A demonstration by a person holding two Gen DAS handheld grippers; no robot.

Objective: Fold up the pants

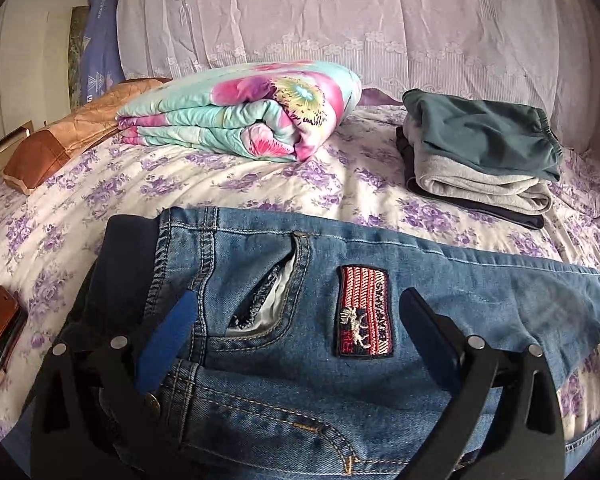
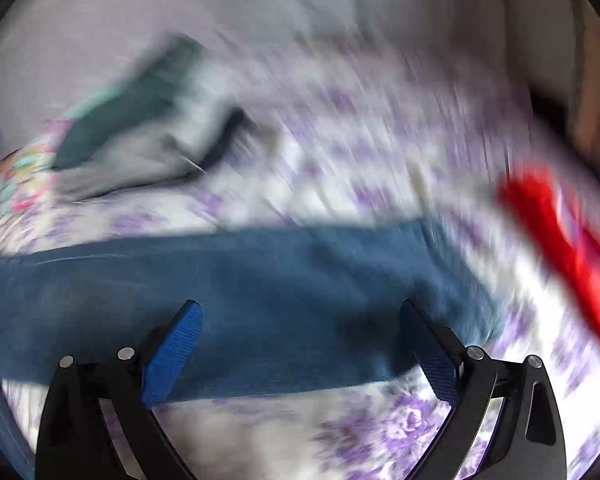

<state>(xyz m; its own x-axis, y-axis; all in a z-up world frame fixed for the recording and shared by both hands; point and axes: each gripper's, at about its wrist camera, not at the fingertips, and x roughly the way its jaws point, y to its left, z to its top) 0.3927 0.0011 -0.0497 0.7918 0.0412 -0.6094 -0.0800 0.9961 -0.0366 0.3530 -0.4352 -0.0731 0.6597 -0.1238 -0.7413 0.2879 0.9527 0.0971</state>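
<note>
Blue jeans [image 1: 300, 360] lie flat across the flowered bed sheet [image 1: 180, 176], waist end near me, with a red striped patch [image 1: 364, 312] and an open pocket. My left gripper [image 1: 300, 312] is open and hovers just over the waist and pocket area, holding nothing. In the blurred right wrist view, the jeans' leg [image 2: 280, 300] stretches across the sheet [image 2: 380, 420]. My right gripper [image 2: 300, 328] is open over the leg near its end, holding nothing.
A folded flowered quilt [image 1: 252, 116] lies at the back of the bed. A stack of folded clothes [image 1: 480, 156] sits at the back right. A brown pillow [image 1: 60, 136] is at the left. Something red [image 2: 560, 240] lies right of the jeans' leg.
</note>
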